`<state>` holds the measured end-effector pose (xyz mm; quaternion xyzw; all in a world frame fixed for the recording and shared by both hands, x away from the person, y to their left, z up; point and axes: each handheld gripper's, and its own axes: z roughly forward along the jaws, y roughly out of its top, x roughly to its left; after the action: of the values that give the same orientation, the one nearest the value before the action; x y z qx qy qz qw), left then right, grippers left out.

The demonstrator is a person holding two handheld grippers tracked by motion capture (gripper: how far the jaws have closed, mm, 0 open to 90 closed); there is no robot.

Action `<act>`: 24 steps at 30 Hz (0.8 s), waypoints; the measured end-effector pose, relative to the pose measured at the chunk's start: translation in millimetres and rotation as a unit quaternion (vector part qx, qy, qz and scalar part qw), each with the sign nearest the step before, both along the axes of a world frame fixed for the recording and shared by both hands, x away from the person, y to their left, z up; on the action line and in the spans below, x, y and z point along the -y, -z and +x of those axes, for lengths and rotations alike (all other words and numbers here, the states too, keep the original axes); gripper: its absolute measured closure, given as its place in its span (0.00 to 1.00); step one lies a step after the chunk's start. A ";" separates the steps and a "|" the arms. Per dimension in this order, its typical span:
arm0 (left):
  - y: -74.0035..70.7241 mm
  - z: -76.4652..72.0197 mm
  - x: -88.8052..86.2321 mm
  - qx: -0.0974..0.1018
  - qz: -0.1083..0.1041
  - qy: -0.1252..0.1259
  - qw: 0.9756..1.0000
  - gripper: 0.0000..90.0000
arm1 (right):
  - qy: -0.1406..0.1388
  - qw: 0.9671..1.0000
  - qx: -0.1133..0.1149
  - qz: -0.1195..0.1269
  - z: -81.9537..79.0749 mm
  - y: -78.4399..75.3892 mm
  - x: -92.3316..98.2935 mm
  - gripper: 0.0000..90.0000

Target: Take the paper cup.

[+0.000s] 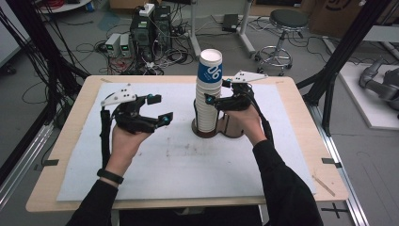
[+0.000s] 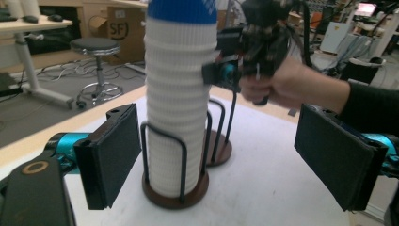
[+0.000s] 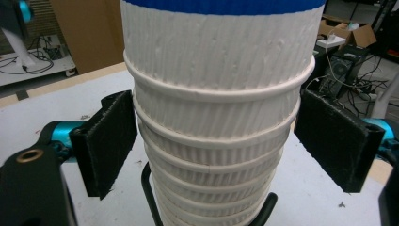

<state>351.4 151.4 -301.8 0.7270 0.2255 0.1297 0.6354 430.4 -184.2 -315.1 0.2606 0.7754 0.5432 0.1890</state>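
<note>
Stands upright near the far middle of the table (image 1: 70, 141): a tall stack of paper cups (image 1: 209, 92), long axis vertical, mouths turned downward, base of the topmost cup facing up. Shows a blue band with white print on that top cup, ribbed white walls and stacked rims below. Rests in a wire cup holder (image 1: 217, 128) with a round brown base; has a second, bare ring of the same holder just beside it, toward the right.

Brackets the stack's upper part: right gripper (image 1: 226, 96), pads close on either side of the cups, left pad at the wall, right pad with a sliver of gap, so cannot tell whether pressing.

Hangs well apart to the left: left gripper (image 1: 157, 109), jaws spread wide with nothing between them, aimed toward the stack.
</note>
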 end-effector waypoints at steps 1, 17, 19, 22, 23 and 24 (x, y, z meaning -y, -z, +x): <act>-5.1 3.6 3.8 0.002 0.003 -0.002 1.000 0.17 | 0.001 1.000 0.001 0.000 -0.2 0.0 -0.1 0.16; -63.3 58.0 58.4 0.014 0.000 -0.002 1.000 0.17 | 0.006 1.000 0.011 -0.010 -2.7 -1.7 -0.2 0.17; -65.7 60.8 61.5 0.014 0.001 -0.001 1.000 0.17 | 0.007 1.000 0.013 -0.011 -2.8 -1.8 0.0 0.17; -72.3 68.8 69.2 0.014 0.005 -0.011 1.000 0.17 | 0.005 1.000 0.012 -0.011 -2.9 -2.1 1.5 0.17; -76.1 74.6 73.6 0.011 0.005 -0.006 1.000 0.17 | 0.005 1.000 0.013 -0.012 -2.7 -2.2 1.8 0.17; -77.8 77.7 76.0 0.009 0.009 -0.008 1.000 0.17 | 0.004 1.000 0.012 -0.012 -3.0 -2.3 1.6 0.17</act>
<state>429.1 75.4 -224.1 0.7296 0.2248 0.1432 0.6298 427.4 -185.8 -312.9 0.2550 0.7782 0.5364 0.2040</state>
